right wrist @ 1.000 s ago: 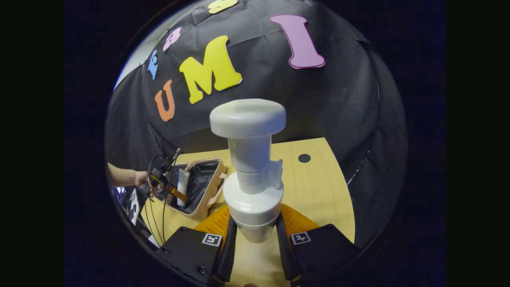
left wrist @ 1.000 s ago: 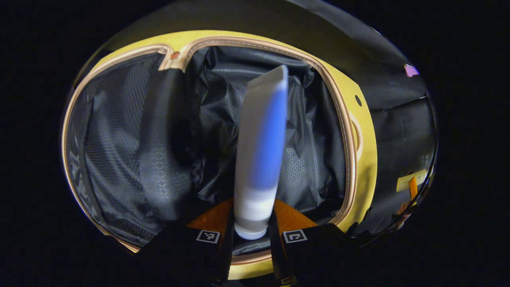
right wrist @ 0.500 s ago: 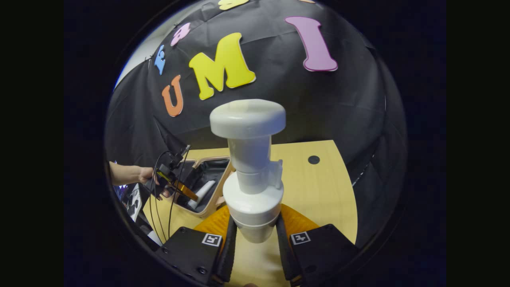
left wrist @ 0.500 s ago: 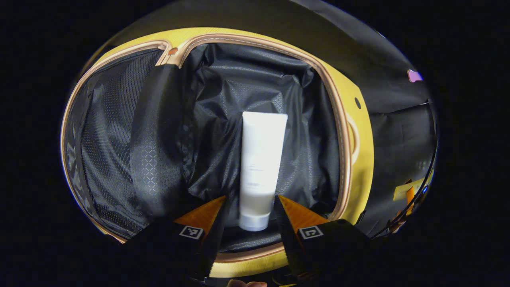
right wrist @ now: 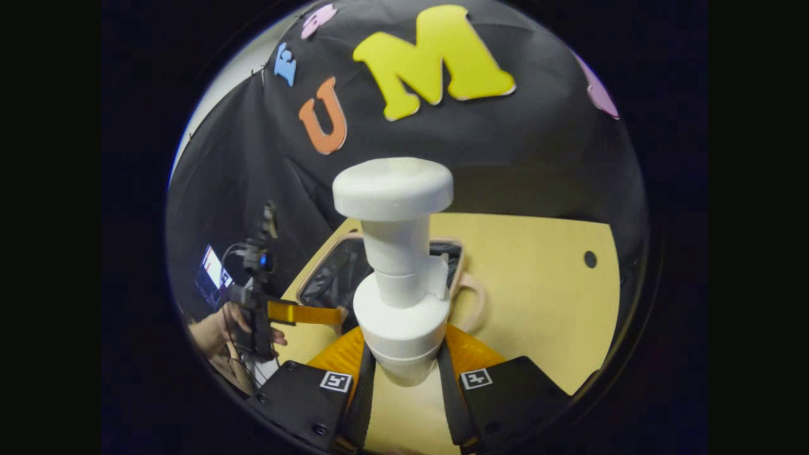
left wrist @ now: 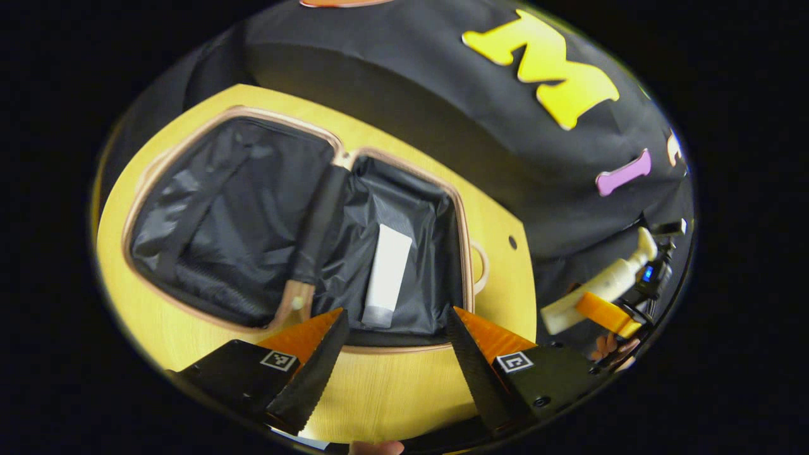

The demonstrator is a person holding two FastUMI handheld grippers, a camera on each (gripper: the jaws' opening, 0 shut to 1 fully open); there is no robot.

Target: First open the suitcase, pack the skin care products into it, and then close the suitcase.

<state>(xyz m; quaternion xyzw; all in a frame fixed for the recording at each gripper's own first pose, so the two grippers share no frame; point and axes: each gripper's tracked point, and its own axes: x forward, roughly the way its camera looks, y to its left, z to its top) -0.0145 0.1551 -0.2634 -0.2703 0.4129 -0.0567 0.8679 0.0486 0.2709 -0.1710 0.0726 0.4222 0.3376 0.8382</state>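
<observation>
White pump bottle (right wrist: pixel 398 278), upright, is clamped in the right gripper (right wrist: pixel 404 373); open suitcase (right wrist: pixel 328 278) lies directly beyond it on the bench (right wrist: pixel 537 284). Left gripper (left wrist: pixel 395 354) gapes empty above the packed tube (left wrist: pixel 387 275).

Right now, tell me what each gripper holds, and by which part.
Right gripper: white pump bottle, fingers clamping its base. Left gripper: nothing, open.

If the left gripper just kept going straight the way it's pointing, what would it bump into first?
Probably the white tube lying in the open suitcase. The left gripper is open and aimed at the tube's cap end, though depth is hard to judge, so it might meet the suitcase's near edge first.
</observation>
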